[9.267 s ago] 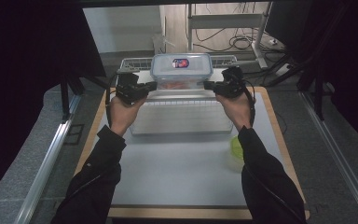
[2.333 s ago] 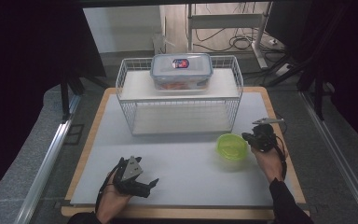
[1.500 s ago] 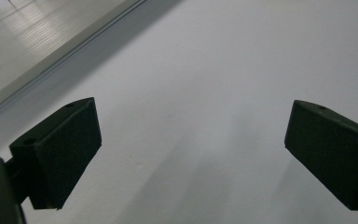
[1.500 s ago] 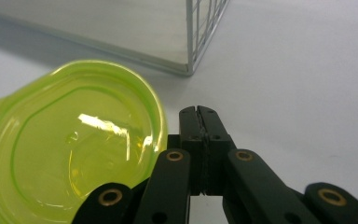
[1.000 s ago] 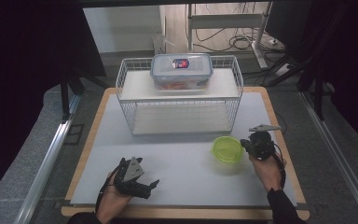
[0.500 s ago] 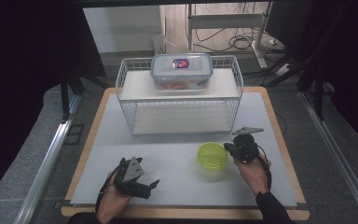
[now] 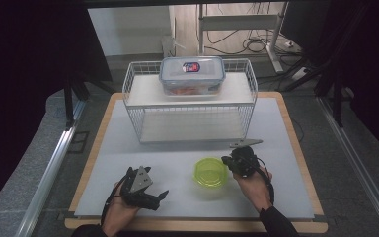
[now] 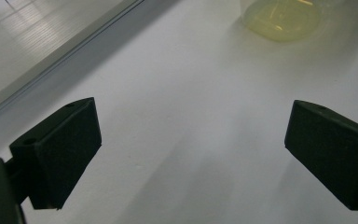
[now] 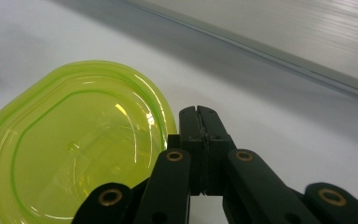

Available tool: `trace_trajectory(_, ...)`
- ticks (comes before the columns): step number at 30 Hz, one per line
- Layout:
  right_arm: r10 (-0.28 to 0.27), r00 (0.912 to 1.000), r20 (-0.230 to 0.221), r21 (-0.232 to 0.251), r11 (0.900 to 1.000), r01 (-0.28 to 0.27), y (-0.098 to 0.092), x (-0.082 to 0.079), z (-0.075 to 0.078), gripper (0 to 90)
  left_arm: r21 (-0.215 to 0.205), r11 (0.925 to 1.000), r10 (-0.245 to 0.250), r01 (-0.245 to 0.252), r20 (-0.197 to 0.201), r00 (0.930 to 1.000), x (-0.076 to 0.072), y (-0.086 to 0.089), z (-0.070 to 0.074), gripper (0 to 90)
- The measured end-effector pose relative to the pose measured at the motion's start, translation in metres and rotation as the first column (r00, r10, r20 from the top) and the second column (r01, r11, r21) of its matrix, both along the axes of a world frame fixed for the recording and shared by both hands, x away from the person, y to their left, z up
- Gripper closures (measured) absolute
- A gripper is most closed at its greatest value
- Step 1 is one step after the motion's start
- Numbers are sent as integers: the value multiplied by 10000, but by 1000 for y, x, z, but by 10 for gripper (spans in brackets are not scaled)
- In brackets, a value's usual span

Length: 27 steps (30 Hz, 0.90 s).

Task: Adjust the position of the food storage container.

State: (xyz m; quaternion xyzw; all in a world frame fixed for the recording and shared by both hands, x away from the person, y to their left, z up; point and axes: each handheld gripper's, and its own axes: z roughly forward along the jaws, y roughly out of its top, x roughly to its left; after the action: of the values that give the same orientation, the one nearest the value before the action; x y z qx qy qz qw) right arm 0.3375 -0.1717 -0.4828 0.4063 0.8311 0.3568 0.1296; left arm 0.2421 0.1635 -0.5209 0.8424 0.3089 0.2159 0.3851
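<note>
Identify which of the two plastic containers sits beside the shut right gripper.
The small lime-green container on the white table top, touching the right gripper. The clear lidded box stands far off on the wire rack.

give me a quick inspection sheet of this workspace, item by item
surface: grey mat on a wood-edged table, no spills seen
job's things: green bowl upright on the mat, touched at its rim by the right gripper
clutter: white wire rack at the back, with a clear lidded box on its top shelf
grippers: right gripper shut, its jaws together beside the bowl with nothing between them; left gripper open above bare mat, holding nothing
cables: one trails from each gripper along the wrist; more lie on the floor behind the table
surroundings: dark curtains on both sides, metal rails along the table
</note>
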Motion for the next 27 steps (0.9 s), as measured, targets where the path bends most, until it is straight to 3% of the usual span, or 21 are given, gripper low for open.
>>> trace_trajectory(9,554,9985,-56,174,9983,-552,25,-9,-3,897,37,10000,0,0,-27,10000,0,0,0,35)
trace_trajectory(13,833,9964,132,77,9965,-835,32,-10,-4,896,71,10000,-10,11,-31,10000,-1,0,1,35)
trace_trajectory(19,922,9948,429,99,9956,-927,21,-8,-1,849,66,10000,33,-33,-39,10000,-1,2,1,35)
trace_trajectory(22,938,9932,684,97,9955,-947,13,-9,3,782,76,10000,56,-55,-88,9999,-2,3,2,35)
trace_trajectory(27,943,9930,715,412,9944,-974,-2,-12,4,651,108,9999,60,-59,-126,9999,-3,5,2,35)
